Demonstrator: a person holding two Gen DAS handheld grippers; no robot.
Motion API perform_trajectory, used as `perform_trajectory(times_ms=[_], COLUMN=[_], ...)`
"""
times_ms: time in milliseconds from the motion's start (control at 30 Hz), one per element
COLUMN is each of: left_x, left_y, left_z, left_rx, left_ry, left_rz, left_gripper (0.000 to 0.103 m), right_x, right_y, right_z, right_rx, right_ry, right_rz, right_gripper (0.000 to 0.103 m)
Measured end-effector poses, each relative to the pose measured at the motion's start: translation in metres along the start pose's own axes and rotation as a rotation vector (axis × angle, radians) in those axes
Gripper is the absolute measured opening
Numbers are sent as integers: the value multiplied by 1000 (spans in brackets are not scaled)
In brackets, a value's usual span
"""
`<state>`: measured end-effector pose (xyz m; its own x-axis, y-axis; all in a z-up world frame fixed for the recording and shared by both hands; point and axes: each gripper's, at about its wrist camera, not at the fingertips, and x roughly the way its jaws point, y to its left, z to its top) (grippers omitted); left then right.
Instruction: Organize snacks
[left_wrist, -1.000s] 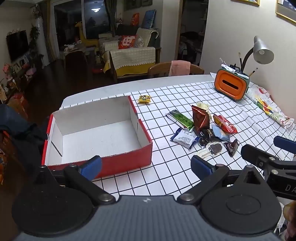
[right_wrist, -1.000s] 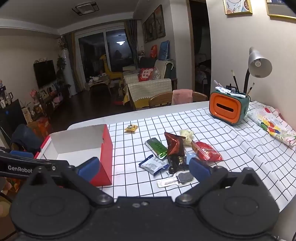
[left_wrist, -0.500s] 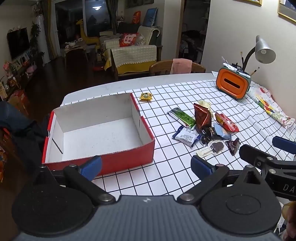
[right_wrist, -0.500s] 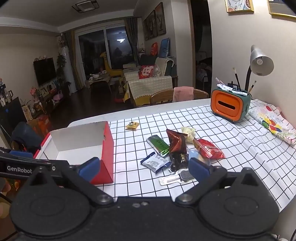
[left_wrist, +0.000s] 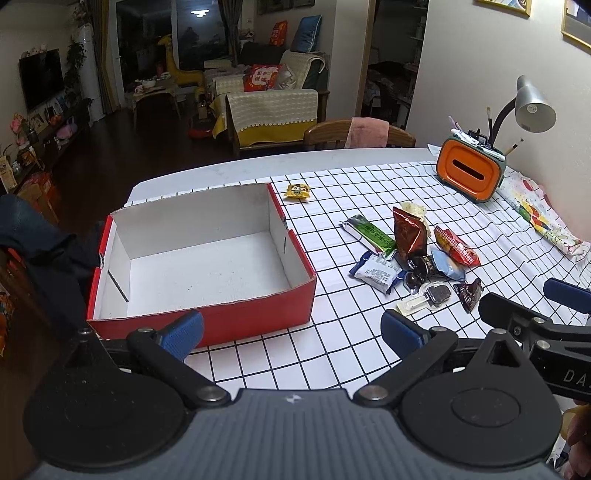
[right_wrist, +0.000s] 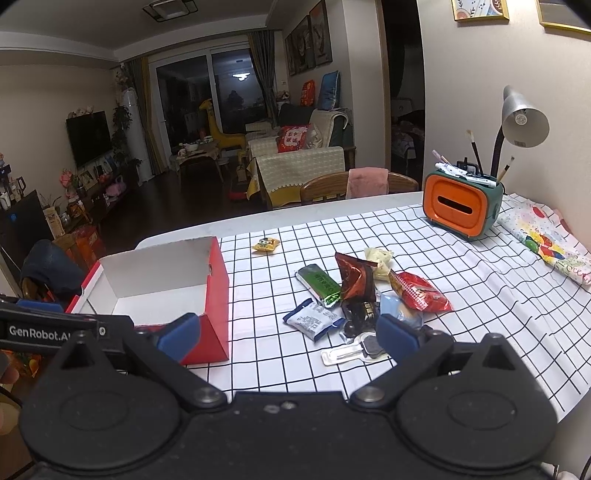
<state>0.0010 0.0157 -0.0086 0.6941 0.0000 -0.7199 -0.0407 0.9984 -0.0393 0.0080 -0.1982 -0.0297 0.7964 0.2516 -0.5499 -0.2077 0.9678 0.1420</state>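
A red box (left_wrist: 207, 317) with a white inside stands empty on the left of the checked tablecloth; it also shows in the right wrist view (right_wrist: 218, 295). A pile of snack packets lies to its right: a green bar (left_wrist: 369, 232), a dark red pouch (left_wrist: 410, 232), a blue-white packet (left_wrist: 376, 273), a red packet (left_wrist: 456, 245). A small yellow packet (left_wrist: 297, 191) lies apart, further back. My left gripper (left_wrist: 291, 334) is open and empty in front of the box. My right gripper (right_wrist: 288, 334) is open and empty near the pile's front.
An orange and green pen holder (left_wrist: 469, 173) and a desk lamp (left_wrist: 532, 107) stand at the back right. A colourful folded cloth (left_wrist: 543, 221) lies along the right edge. A wooden chair (left_wrist: 358, 134) stands behind the table.
Both grippers have drawn back and risen a little; the box and snacks look slightly further off. Nothing on the table has moved.
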Motion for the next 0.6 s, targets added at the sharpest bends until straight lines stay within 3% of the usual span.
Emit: perform_trajectory(times_ms=[600], left_x=[3], left_y=[1], left_z=[1], left_rx=[-4], left_ry=[0], left_rz=[-4], left_gripper=[103], right_x=[1], right_y=[2], right_z=[1], right_rx=[-2], right_ry=[-3], right_rz=[1], right_gripper=[102])
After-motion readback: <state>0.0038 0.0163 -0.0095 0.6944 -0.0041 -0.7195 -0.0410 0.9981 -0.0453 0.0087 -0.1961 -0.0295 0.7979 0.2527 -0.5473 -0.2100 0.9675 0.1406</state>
